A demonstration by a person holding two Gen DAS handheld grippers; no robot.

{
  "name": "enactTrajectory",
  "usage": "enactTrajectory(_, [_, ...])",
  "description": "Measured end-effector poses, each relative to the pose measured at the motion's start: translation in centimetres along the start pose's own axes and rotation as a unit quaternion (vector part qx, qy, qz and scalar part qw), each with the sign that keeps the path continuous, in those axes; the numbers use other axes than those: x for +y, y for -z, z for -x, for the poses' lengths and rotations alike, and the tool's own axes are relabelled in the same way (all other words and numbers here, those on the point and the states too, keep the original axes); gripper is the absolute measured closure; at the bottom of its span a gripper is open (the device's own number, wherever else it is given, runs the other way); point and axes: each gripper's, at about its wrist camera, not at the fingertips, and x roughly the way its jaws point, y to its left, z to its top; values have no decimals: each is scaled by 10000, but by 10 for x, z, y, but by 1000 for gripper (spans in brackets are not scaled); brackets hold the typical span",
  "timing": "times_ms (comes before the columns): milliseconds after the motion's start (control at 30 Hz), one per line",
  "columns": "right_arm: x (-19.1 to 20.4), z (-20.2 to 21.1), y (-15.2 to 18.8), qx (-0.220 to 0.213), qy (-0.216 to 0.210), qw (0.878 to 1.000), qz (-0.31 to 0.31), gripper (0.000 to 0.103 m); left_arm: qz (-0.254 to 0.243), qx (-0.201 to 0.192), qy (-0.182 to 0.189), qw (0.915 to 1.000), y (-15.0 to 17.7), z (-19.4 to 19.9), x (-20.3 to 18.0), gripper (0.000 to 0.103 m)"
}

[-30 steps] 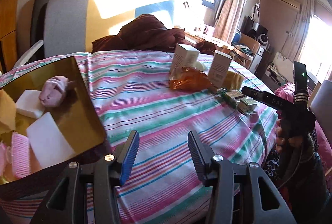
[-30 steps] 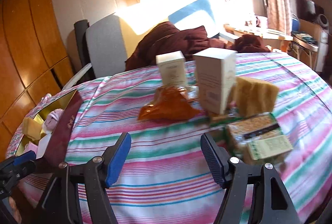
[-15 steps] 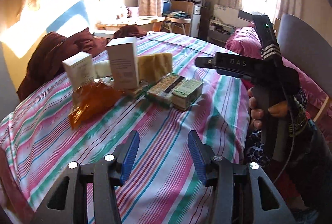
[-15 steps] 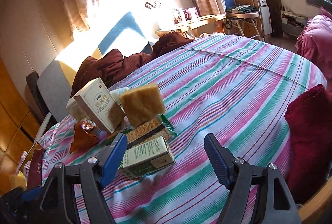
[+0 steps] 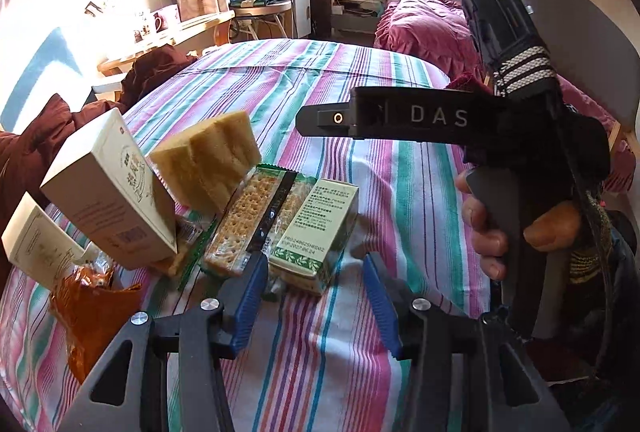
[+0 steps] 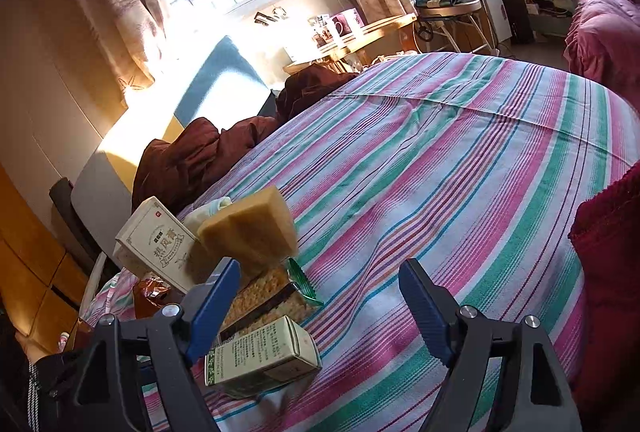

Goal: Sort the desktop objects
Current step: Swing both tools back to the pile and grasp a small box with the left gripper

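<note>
A small green-and-cream box lies on the striped tablecloth beside a cracker pack. Behind them are a yellow sponge, a tall cream box and an orange packet. My left gripper hovers just short of the green box, its jaws opening, and the pads do not touch the box. My right gripper is also opening with nothing between its fingers. The green box lies under its left finger, with the sponge and cream box beyond.
A hand holds the right gripper's black body above the table's right side. A dark red cloth lies at the right edge and maroon clothes sit at the far left. A second cream box stands at the left.
Both views have swung away from the gold tray and onto the pile of boxes, which is now much closer. Both pairs of jaws stand wider than before.
</note>
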Motion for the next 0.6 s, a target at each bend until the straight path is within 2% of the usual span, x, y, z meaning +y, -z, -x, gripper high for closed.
enactTrajectory(333, [-14,-13,-2,42,-76,9997,-229,18,127,73,274,9995,-6,-22,4,50])
enactTrajectory(367, [-16,-14,-2,47,-64,9997,-246,18,166,53,271,9995,-5,-22,3,54])
enactTrajectory(400, [-17,-14,-1,53,-54,9996,-265,18,204,33,269,9994,-3,-22,3,65])
enactTrajectory(433, [-19,-15,-1,59,-53,9996,-279,17,243,12,267,9993,-2,-21,2,69])
enactTrajectory(600, [-20,-18,0,115,-60,9995,-286,17,706,-149,158,9973,19,-6,7,72])
